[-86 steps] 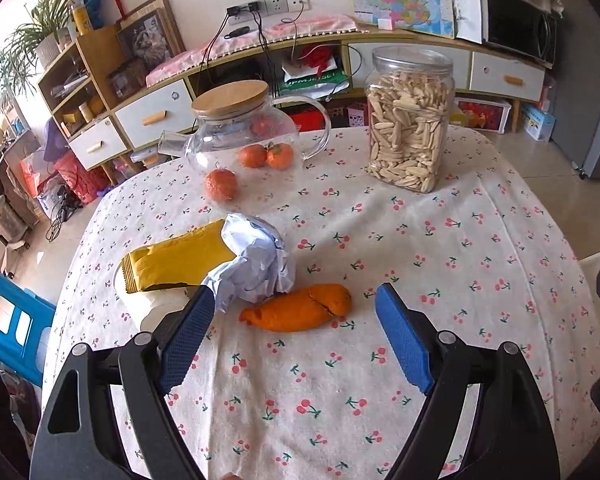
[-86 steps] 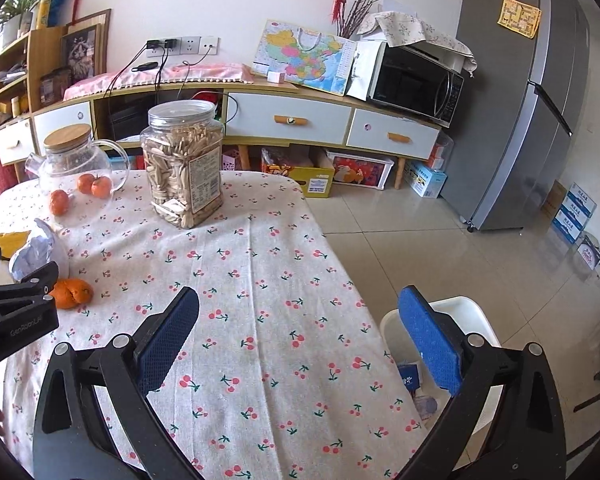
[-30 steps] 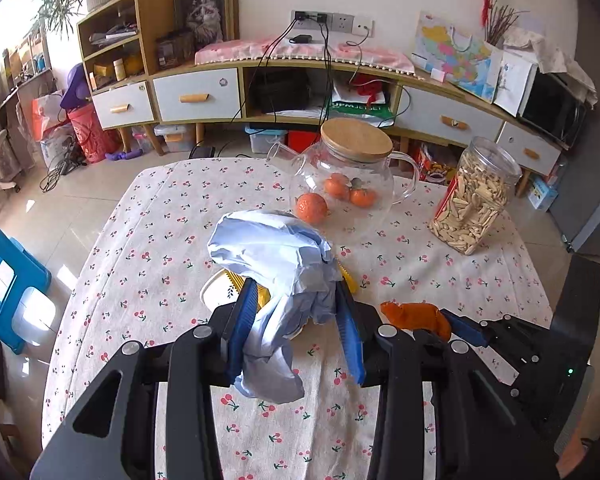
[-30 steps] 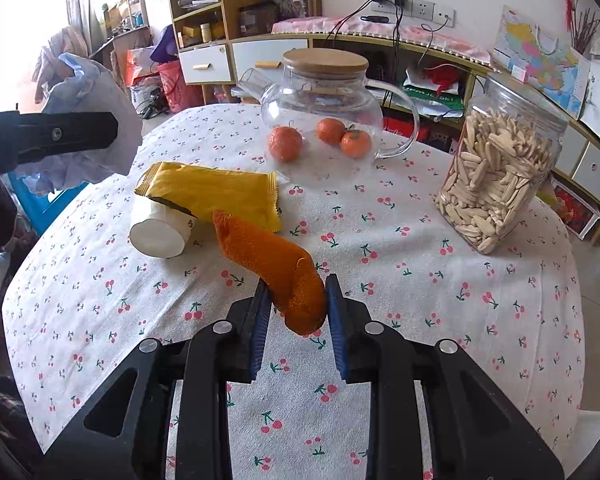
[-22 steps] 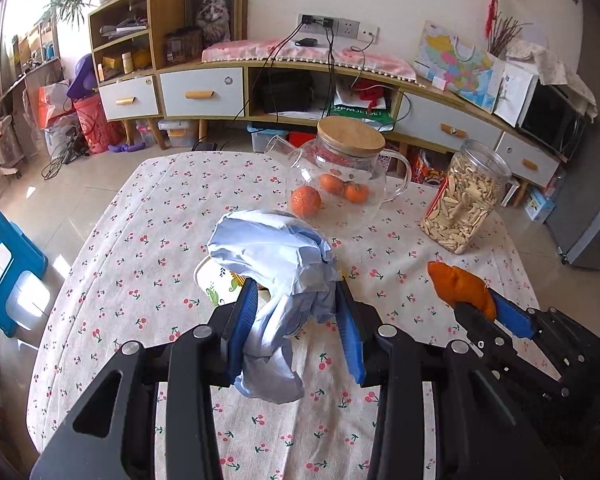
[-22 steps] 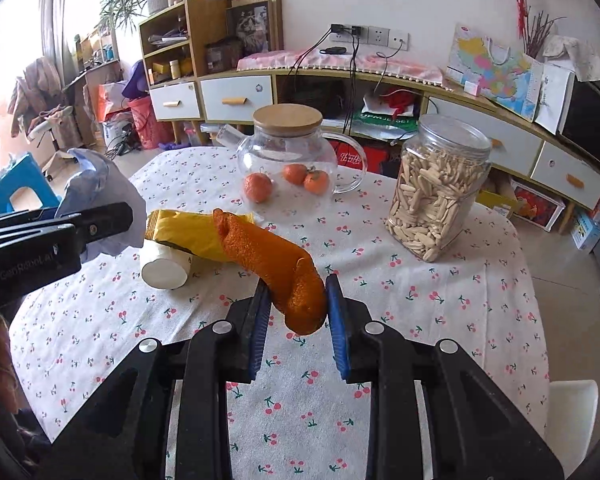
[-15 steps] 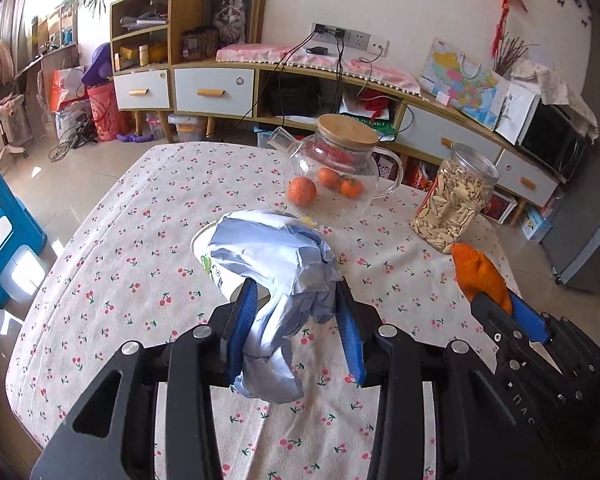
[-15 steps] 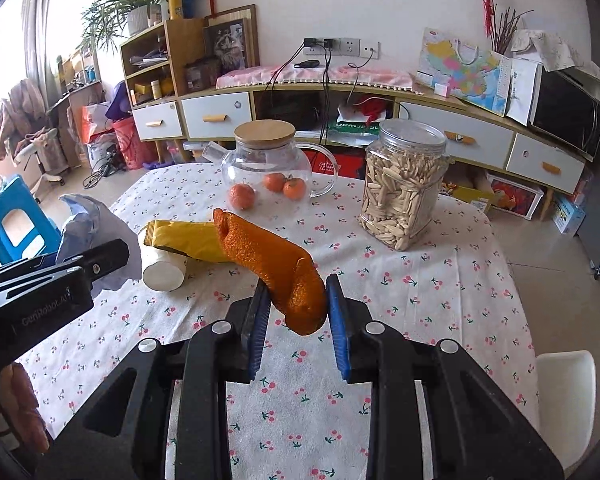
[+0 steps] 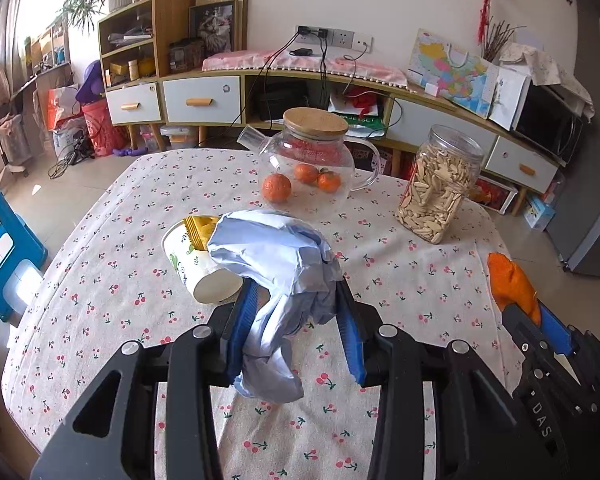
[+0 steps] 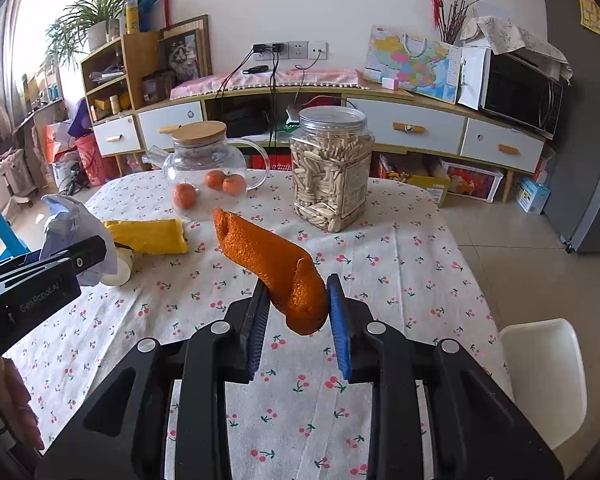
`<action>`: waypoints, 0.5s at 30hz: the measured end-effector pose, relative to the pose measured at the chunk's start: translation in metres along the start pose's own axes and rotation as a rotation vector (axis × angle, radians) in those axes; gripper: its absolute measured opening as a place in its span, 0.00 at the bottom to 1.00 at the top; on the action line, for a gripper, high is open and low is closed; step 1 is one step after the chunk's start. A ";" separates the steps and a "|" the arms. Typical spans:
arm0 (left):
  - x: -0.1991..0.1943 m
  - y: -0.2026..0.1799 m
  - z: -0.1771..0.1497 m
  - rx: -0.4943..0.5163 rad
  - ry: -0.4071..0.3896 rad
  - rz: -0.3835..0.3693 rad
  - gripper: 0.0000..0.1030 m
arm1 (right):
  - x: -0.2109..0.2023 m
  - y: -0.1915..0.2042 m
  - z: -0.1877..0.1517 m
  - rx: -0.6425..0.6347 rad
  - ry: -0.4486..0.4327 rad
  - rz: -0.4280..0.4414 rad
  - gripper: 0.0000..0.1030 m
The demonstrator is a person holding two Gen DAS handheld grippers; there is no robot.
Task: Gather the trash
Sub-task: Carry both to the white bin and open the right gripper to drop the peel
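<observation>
My left gripper point(image 9: 296, 316) is shut on a crumpled pale blue paper point(image 9: 276, 256) and holds it above the table; it also shows in the right wrist view point(image 10: 72, 216). My right gripper point(image 10: 300, 312) is shut on a long piece of orange peel point(image 10: 268, 260), lifted over the table; the peel also shows in the left wrist view point(image 9: 512, 284). A yellow snack wrapper point(image 10: 148, 236) and a white paper cup point(image 9: 196, 268) lying on its side rest on the cherry-print tablecloth point(image 10: 400, 264).
A glass teapot point(image 9: 312, 156) with a wooden lid, several tangerines point(image 9: 276, 187) and a jar of seeds point(image 9: 440, 188) stand at the table's far side. A white bin point(image 10: 544, 376) stands on the floor beside the table's right edge. A blue stool point(image 9: 4, 248) is at left.
Both grippers closed on their items and lifted them off the table. Over the last second both have pulled back and risen slightly, so the table looks farther away.
</observation>
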State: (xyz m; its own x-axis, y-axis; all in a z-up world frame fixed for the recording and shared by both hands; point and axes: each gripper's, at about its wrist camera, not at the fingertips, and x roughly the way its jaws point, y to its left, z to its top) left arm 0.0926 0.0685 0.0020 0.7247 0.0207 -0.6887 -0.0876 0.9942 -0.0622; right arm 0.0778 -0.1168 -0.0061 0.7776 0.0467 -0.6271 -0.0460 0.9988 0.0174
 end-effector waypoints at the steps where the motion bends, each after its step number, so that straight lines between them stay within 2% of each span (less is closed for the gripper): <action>1: 0.000 -0.005 0.000 0.007 -0.002 -0.004 0.38 | -0.001 -0.005 -0.001 0.003 0.000 -0.010 0.26; 8: 0.001 -0.044 -0.008 0.072 0.002 -0.041 0.39 | -0.009 -0.048 -0.013 0.030 0.024 -0.089 0.27; 15: -0.001 -0.090 -0.019 0.139 0.002 -0.092 0.39 | -0.023 -0.116 -0.026 0.119 0.032 -0.205 0.27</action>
State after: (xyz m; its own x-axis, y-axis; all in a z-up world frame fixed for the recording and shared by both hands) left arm 0.0874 -0.0227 -0.0055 0.7241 -0.0708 -0.6861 0.0742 0.9969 -0.0246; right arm 0.0489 -0.2337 -0.0134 0.7424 -0.1559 -0.6516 0.1863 0.9822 -0.0228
